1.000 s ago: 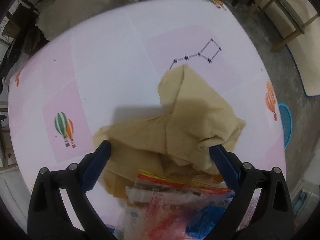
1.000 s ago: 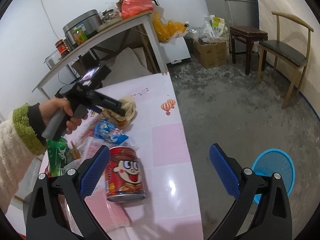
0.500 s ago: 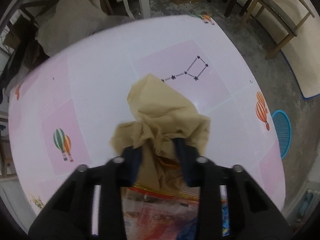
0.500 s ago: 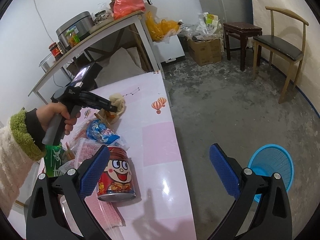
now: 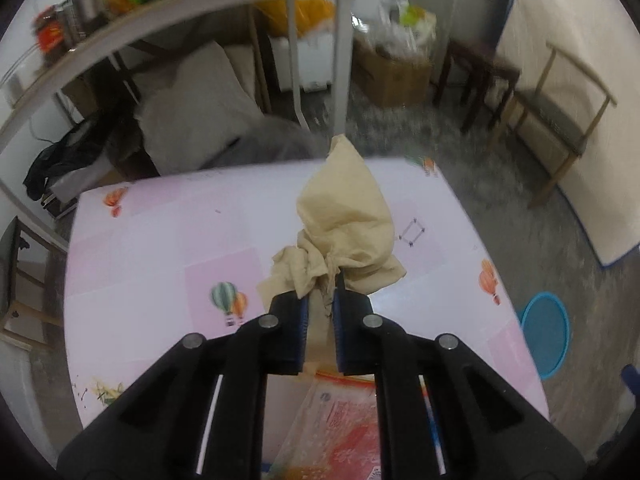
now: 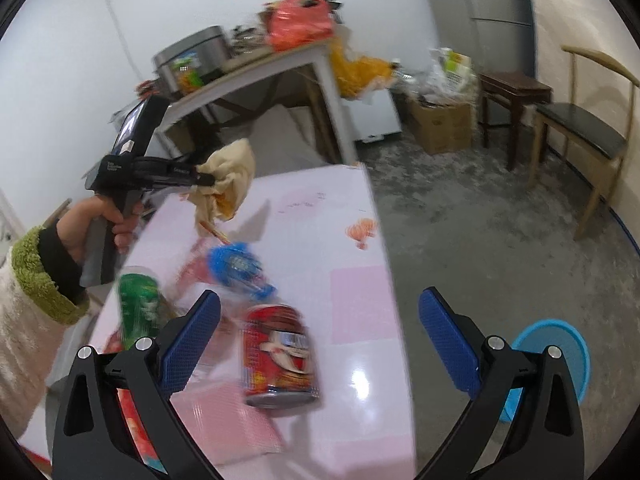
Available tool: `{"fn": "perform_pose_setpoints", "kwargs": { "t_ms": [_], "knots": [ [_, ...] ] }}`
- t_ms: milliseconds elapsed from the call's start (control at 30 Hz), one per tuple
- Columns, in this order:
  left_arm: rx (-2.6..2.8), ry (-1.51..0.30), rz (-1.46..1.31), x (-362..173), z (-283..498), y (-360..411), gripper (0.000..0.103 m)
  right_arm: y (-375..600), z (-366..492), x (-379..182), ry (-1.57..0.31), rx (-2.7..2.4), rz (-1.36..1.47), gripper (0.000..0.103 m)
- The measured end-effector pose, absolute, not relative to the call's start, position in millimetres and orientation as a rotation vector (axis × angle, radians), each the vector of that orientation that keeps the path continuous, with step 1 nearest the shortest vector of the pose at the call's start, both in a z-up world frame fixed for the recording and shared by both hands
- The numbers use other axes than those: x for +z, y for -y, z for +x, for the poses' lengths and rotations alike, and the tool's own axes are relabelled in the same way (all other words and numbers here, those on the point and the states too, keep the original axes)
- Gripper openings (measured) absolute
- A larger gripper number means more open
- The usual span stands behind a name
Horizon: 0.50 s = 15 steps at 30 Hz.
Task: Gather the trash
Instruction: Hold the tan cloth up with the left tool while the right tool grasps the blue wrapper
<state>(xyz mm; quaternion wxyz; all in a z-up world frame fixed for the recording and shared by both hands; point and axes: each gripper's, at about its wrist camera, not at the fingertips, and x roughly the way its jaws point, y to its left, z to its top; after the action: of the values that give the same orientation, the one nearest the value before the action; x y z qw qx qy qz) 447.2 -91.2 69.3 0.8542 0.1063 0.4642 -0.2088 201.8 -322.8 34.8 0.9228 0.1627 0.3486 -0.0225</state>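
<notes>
At the bottom of the left wrist view, the left gripper (image 5: 320, 304) now has its fingers pinched narrow on a crumpled tan paper (image 5: 346, 228), where a second ago they stood wide around it as it lay on the table (image 5: 152, 264). The paper has come up off the surface; the right wrist view shows it hanging from the gripper at upper left, clear of the tabletop, so the first piece of trash looks secured and ready to carry. The right gripper (image 6: 320, 344) hangs wide apart and holds nothing, low in its frame, with a red can (image 6: 280, 356) just beyond its left finger, a green can (image 6: 138, 304) further left, and a blue wrapper (image 6: 236, 264) past them. A red packet (image 5: 344, 428) lies under the left gripper at the bottom of its frame. Right of the table edge the floor is bare, and a blue basket (image 6: 560, 356) sits at lower right, well apart from the table, probably the bin. Farther off, a chair (image 6: 580, 132) and stool (image 6: 512, 96) stand against the wall.
</notes>
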Motion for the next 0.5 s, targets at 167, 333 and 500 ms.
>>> {"fn": "perform_pose_setpoints", "kwargs": {
  "t_ms": [167, 333, 500],
  "knots": [
    [-0.455, -0.936, 0.132, 95.6, 433.4, 54.9, 0.009, 292.7, 217.9, 44.3, -0.726, 0.077, 0.339, 0.097],
    [-0.467, -0.910, 0.026, 104.8, 419.8, 25.6, 0.009, 275.1, 242.3, 43.4, -0.775, 0.160, 0.358, 0.093],
    [-0.490, -0.909, -0.057, 102.1, 398.5, 7.3, 0.009, 274.4, 304.3, 25.4, -0.925, 0.228, 0.351, 0.092]
  ]
}}
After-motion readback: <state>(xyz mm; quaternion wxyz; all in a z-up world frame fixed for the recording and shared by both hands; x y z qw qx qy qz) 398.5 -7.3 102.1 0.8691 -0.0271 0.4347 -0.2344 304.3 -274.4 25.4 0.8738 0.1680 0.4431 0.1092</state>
